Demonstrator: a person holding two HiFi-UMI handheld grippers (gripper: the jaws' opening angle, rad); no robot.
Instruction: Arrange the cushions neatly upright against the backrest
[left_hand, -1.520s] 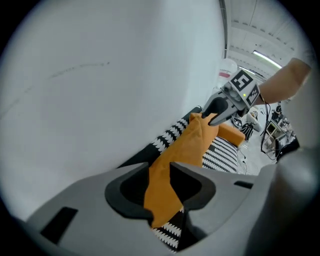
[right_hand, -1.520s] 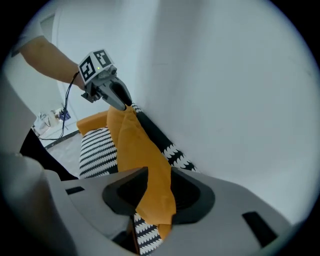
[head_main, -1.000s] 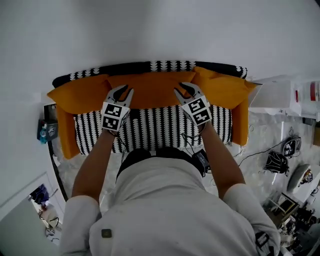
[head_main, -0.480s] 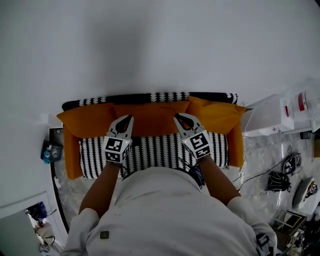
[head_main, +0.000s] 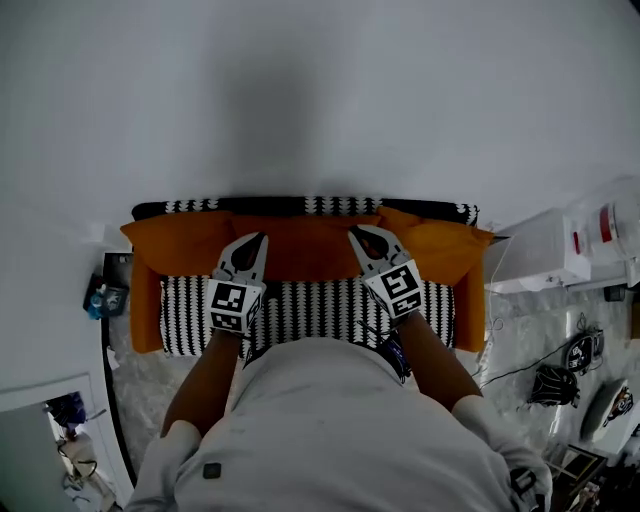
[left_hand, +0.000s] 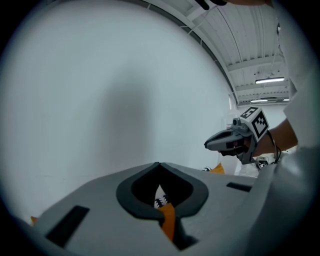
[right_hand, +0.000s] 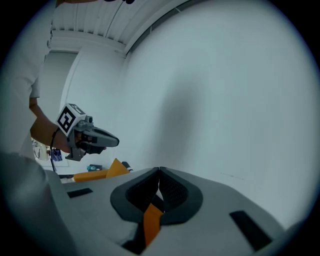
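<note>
Three orange cushions line the backrest (head_main: 300, 205) of a black-and-white patterned sofa (head_main: 300, 305): left cushion (head_main: 175, 240), middle cushion (head_main: 305, 238), right cushion (head_main: 440, 240). My left gripper (head_main: 258, 238) and right gripper (head_main: 355, 232) sit at the middle cushion's left and right ends. Both have just been closing, and each is shut on a pinch of its orange fabric. That fabric shows between the left gripper (left_hand: 159, 164) jaws as an orange strip (left_hand: 167, 220), and between the right gripper (right_hand: 159, 170) jaws likewise (right_hand: 151, 222).
Orange side cushions stand at the left arm (head_main: 146, 310) and the right arm (head_main: 470, 300) of the sofa. A white cabinet (head_main: 540, 255) stands to the right, with cables and gear (head_main: 580, 350) on the floor. A small stand with a blue item (head_main: 103, 298) is at the left. A white wall rises behind the sofa.
Both grippers' jaws went from open at the middle cushion's front edge to shut on its fabric. Both hands rose, and the cushion came up with them.
</note>
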